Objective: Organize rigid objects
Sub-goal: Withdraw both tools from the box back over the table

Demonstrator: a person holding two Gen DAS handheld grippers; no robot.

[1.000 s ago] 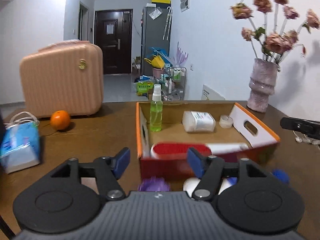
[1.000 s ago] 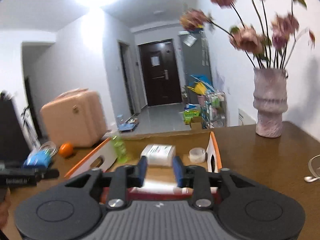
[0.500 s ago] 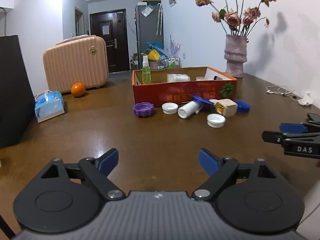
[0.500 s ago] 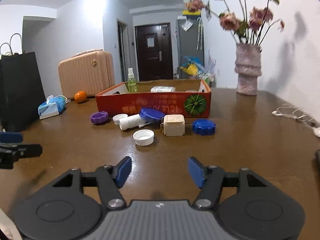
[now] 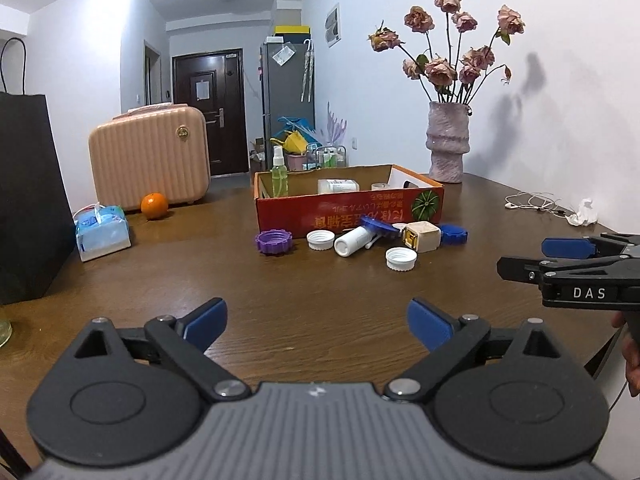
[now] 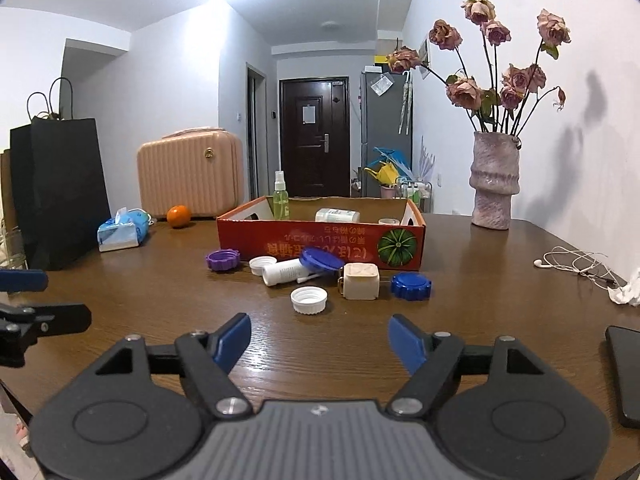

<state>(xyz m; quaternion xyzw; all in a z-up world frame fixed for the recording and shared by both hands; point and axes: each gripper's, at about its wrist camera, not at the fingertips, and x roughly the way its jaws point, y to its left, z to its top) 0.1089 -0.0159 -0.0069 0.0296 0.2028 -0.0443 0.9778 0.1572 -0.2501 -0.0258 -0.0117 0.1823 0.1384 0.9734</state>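
A red cardboard box (image 5: 348,210) (image 6: 320,245) stands mid-table and holds a green spray bottle (image 5: 279,178), a white jar (image 5: 338,186) and a small tub. In front of it lie a purple lid (image 5: 274,242) (image 6: 223,260), two white caps (image 5: 401,259) (image 6: 309,299), a white tube (image 5: 354,241) (image 6: 286,271), a blue lid (image 6: 411,286), a tilted blue lid (image 6: 321,260) and a beige cube (image 5: 421,236) (image 6: 361,281). My left gripper (image 5: 318,324) is open and empty, well short of them. My right gripper (image 6: 320,344) is open and empty too.
A pink suitcase (image 5: 150,156), an orange (image 5: 154,205), a tissue pack (image 5: 103,232) and a black bag (image 5: 28,200) are at the left. A vase of dried roses (image 6: 494,182), earphones (image 6: 576,264), crumpled paper and a phone (image 6: 626,376) are at the right.
Both grippers have pulled back from the box to the table's near side. The right gripper's jaws, narrow a second ago, stand wide open now.
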